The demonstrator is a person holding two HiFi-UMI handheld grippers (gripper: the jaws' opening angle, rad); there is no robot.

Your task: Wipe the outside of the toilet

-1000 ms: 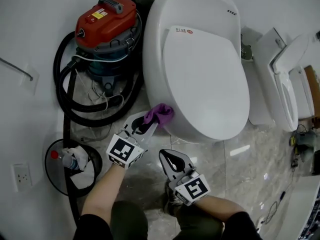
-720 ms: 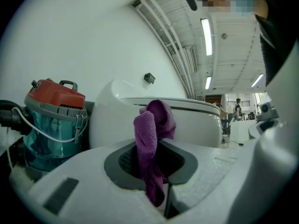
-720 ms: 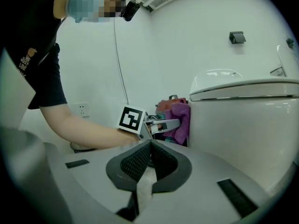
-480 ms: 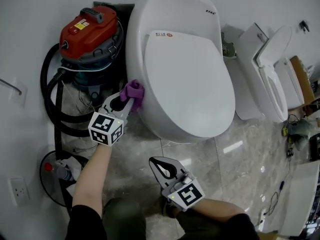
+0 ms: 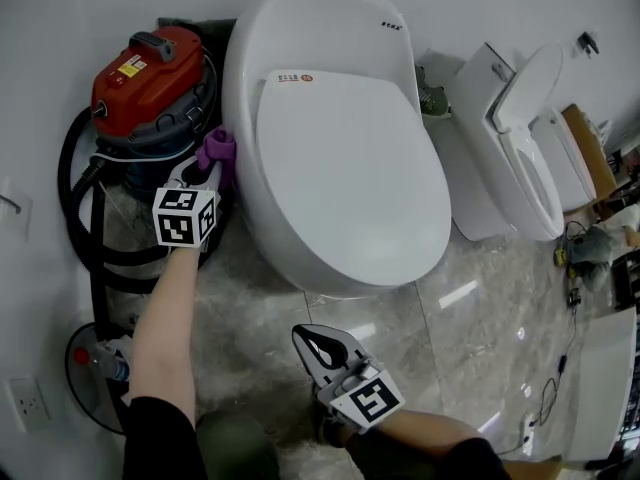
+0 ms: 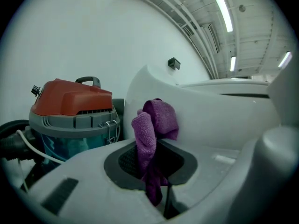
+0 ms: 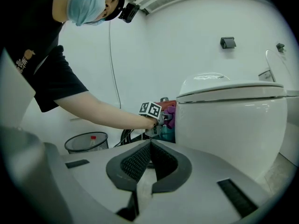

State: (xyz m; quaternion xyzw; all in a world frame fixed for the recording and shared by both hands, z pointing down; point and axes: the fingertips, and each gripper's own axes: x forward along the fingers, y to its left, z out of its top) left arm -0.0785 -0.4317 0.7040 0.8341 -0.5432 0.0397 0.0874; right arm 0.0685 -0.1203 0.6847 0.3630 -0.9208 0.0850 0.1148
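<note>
Wiping is under way on the toilet (image 5: 330, 148), lid down, standing beside a red vacuum cleaner (image 5: 150, 63). The right gripper (image 5: 304, 335), jaws closed on nothing, is hovering low in front. The left gripper (image 5: 205, 171) is clamping a purple cloth (image 5: 217, 150) against the bowl's left rear flank. Next, the cloth probably needs drawing along that curve, keeping contact.

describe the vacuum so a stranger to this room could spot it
Find the large white toilet with its lid closed. Beside it, by the wall, stands the vacuum: a drum with a red top and black handle, ringed by a thick black hose, unlike everything white around it.
</note>
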